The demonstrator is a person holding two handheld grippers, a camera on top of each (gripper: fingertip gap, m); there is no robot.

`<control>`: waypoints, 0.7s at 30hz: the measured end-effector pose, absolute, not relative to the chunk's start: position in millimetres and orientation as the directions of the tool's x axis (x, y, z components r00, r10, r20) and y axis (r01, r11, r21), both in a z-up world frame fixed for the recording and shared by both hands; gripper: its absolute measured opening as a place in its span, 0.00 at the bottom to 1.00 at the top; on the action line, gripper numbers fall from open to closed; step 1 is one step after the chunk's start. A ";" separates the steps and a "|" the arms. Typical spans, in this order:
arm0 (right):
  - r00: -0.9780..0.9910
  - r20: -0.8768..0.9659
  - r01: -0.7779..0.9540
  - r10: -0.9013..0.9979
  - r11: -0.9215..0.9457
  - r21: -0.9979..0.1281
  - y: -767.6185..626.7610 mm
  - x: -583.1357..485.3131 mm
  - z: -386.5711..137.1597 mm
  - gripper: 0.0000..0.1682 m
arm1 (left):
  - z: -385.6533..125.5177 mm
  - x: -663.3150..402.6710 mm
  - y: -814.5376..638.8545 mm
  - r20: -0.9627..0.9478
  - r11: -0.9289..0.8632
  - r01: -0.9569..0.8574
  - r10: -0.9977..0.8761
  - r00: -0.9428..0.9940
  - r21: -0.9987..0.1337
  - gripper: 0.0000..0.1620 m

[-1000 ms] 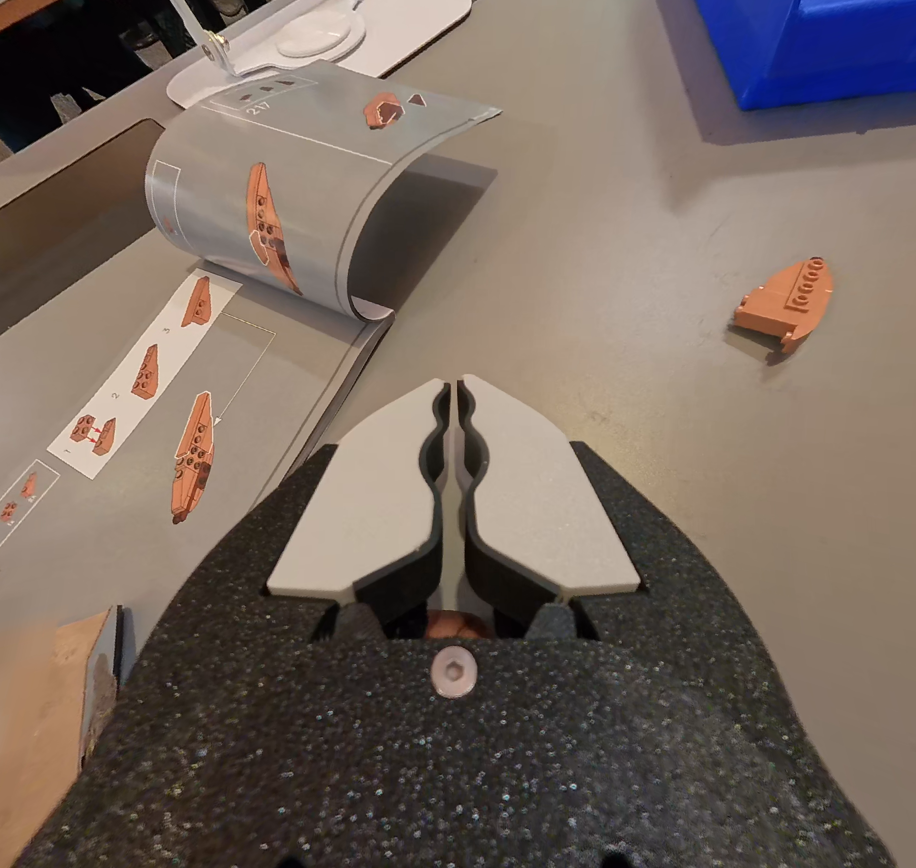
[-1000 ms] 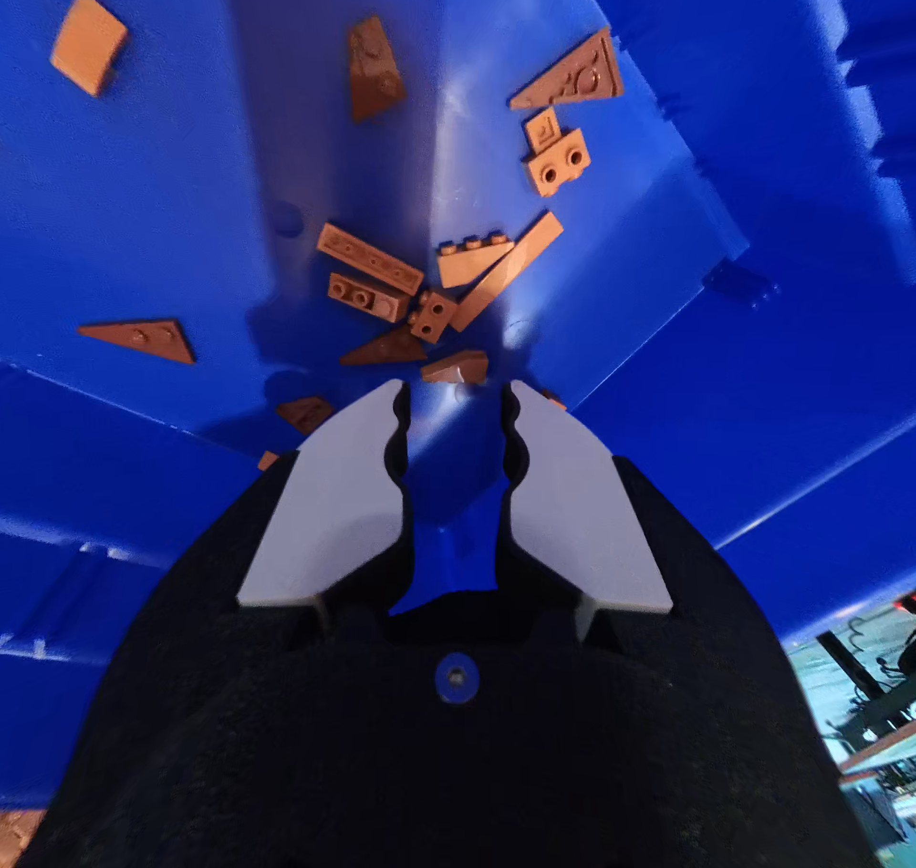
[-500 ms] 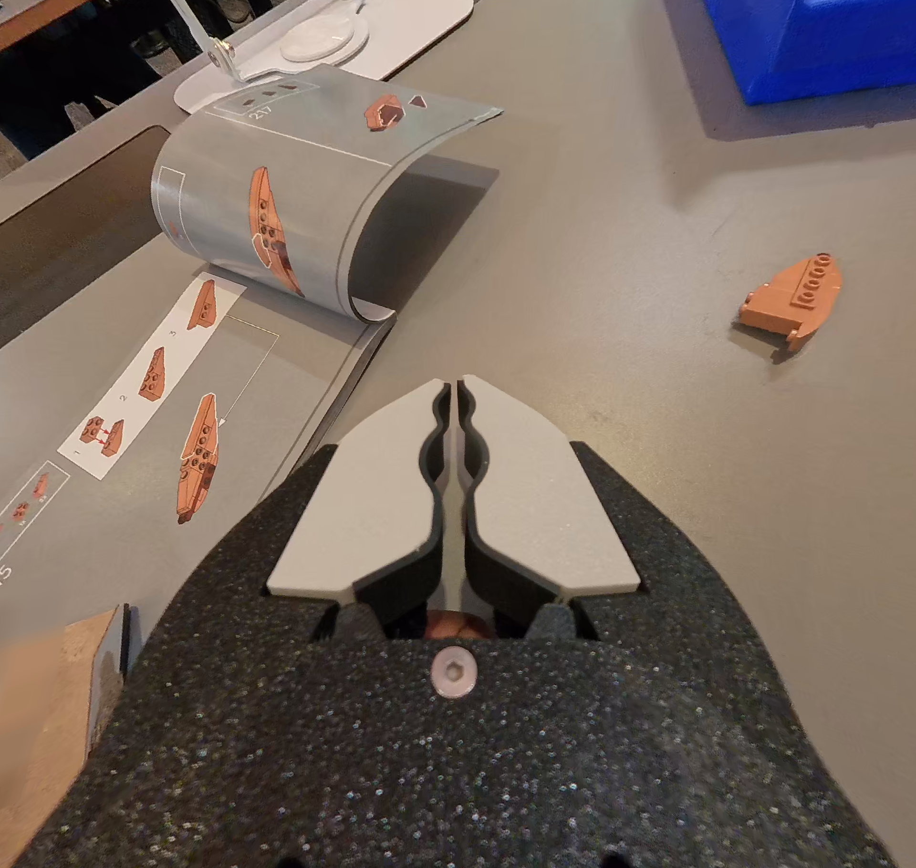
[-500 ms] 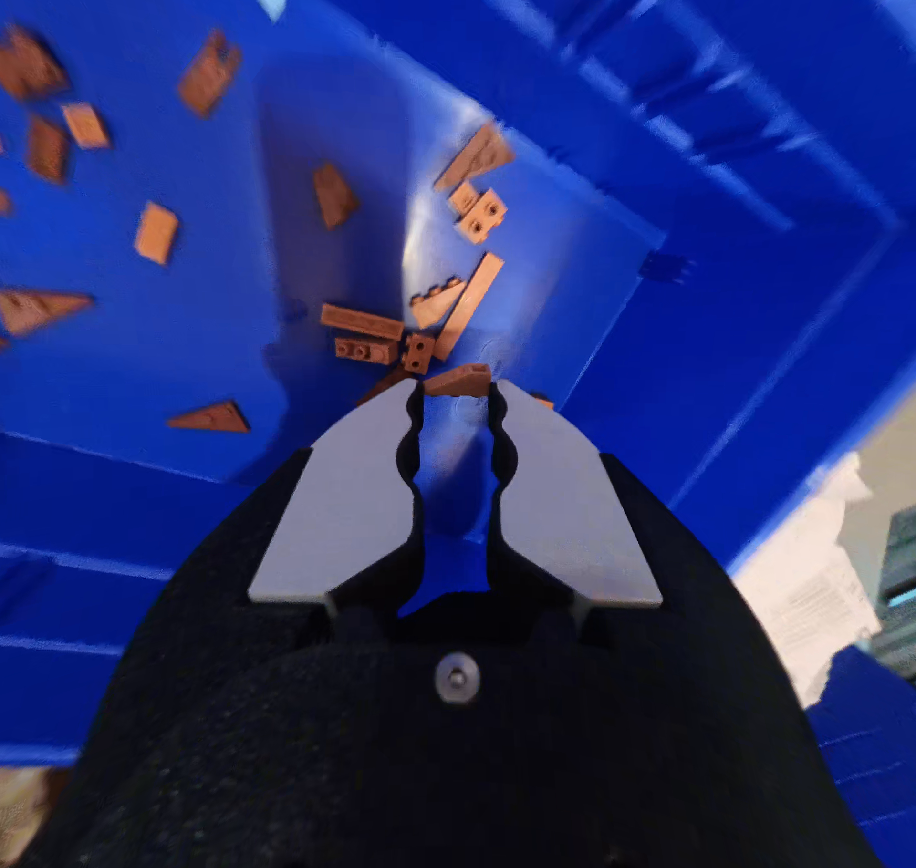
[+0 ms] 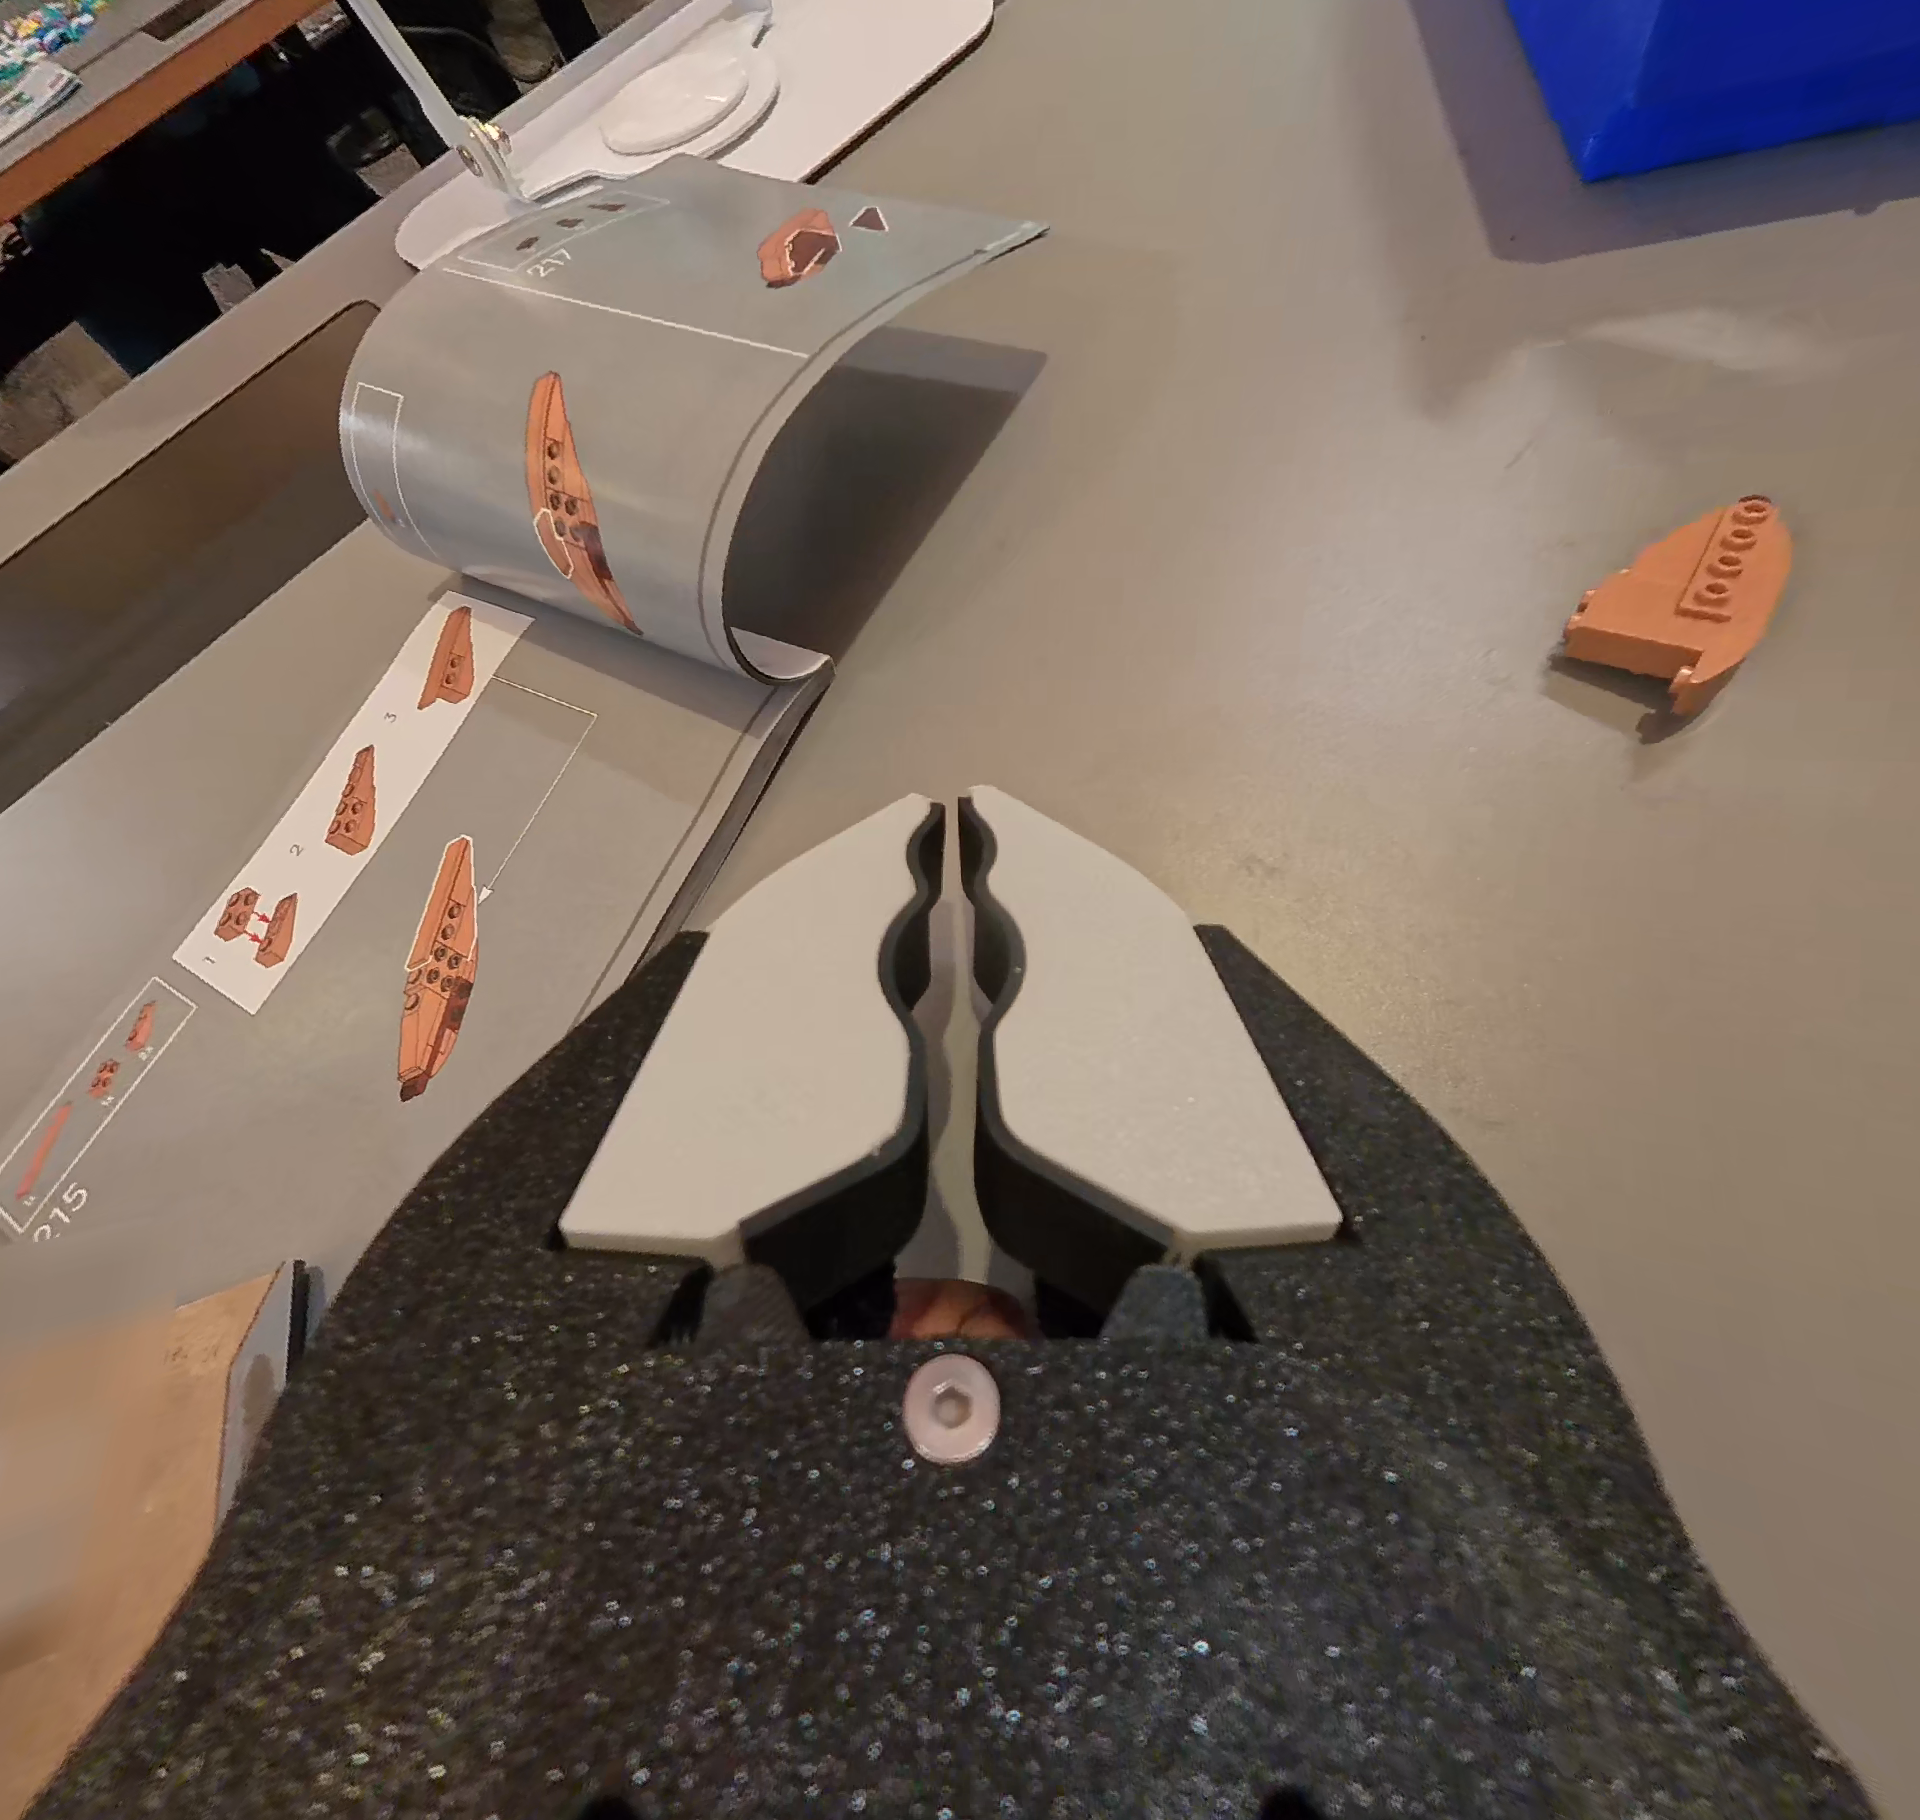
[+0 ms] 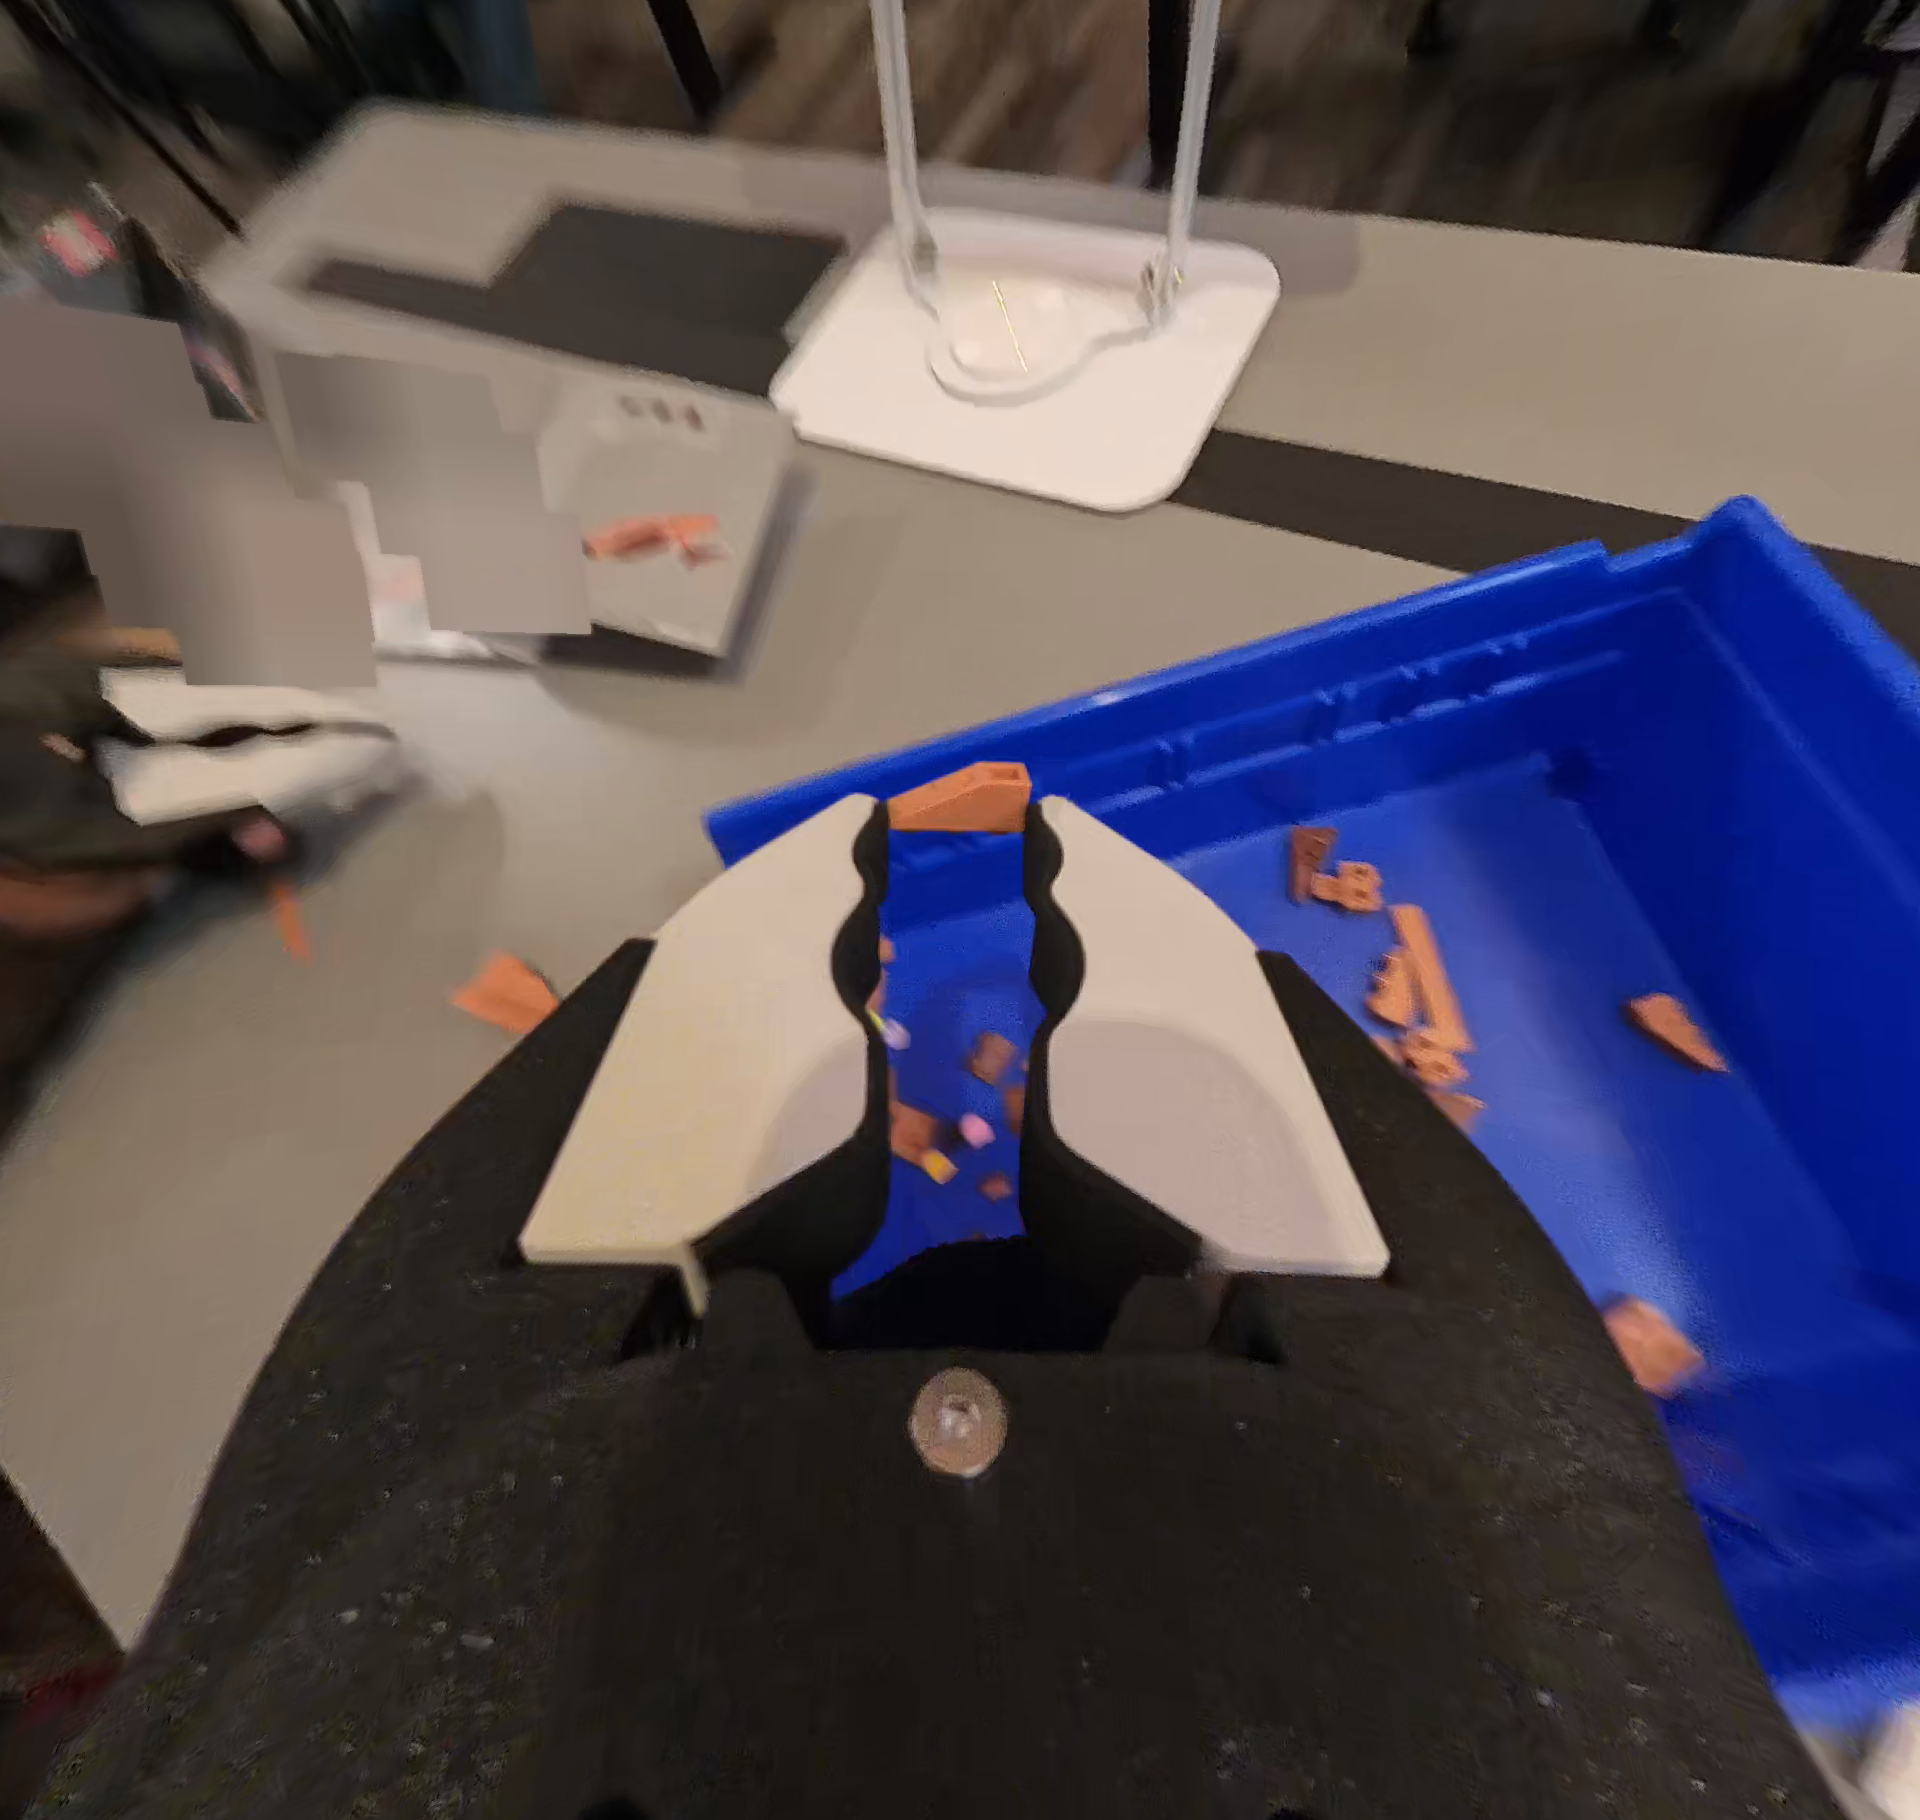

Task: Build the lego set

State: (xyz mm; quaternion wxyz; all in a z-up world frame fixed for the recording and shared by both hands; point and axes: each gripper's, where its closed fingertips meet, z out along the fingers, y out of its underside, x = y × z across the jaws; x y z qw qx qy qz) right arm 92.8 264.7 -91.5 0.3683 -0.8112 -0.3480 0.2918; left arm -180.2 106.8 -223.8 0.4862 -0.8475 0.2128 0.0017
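In the left wrist view, the left hand-held gripper [image 5: 956, 806] fills the lower half of the frame with its two grey fingers pressed nearly together, only a thin slit between them and nothing held. It hangs over a grey desk [image 5: 1247, 482]. At mid right of the frame lies a brown lego hull [image 5: 1694, 607], a partly built wedge with a row of studs along its upper edge, well apart from the gripper. At left an open manual [image 5: 540, 565] lies on the desk with one page curled up and over. A white stand base [image 5: 831, 56] sits at the top of the frame, and a corner of a blue bin [image 5: 1704, 35] shows at upper right.

In the right wrist view, blurred in parts, the right hand-held gripper [image 6: 958, 806] has its fingers partly apart and clamped at the tips on a small brown slope brick [image 6: 961, 799]. It is above the near rim of the blue bin [image 6: 1351, 669], which occupies the right of the frame with loose brown pieces [image 6: 1413, 991] scattered on its floor. Two more brown pieces [image 6: 504, 991] lie on the desk at left centre. The manual [image 6: 675, 523] and the white stand base [image 6: 1039, 388] sit in the upper half.
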 end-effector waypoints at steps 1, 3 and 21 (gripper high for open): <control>0.584 -0.274 0.279 0.764 -0.506 -0.816 262.3 86.4 -88.0 0.14 | -223.9 -180.1 106.8 -0.212 -0.436 -0.365 -0.360 0.909 -0.823 0.01; 0.580 -0.374 0.142 0.724 -0.542 -0.828 261.3 76.1 -84.5 0.14 | -224.2 -180.0 106.8 -0.214 -0.437 -0.367 -0.360 0.908 -0.822 0.01; 0.064 -0.945 -0.529 0.320 -0.792 -0.304 283.7 74.7 -95.9 0.14 | -224.6 -179.5 106.6 -0.209 -0.439 -0.366 -0.366 0.907 -0.821 0.01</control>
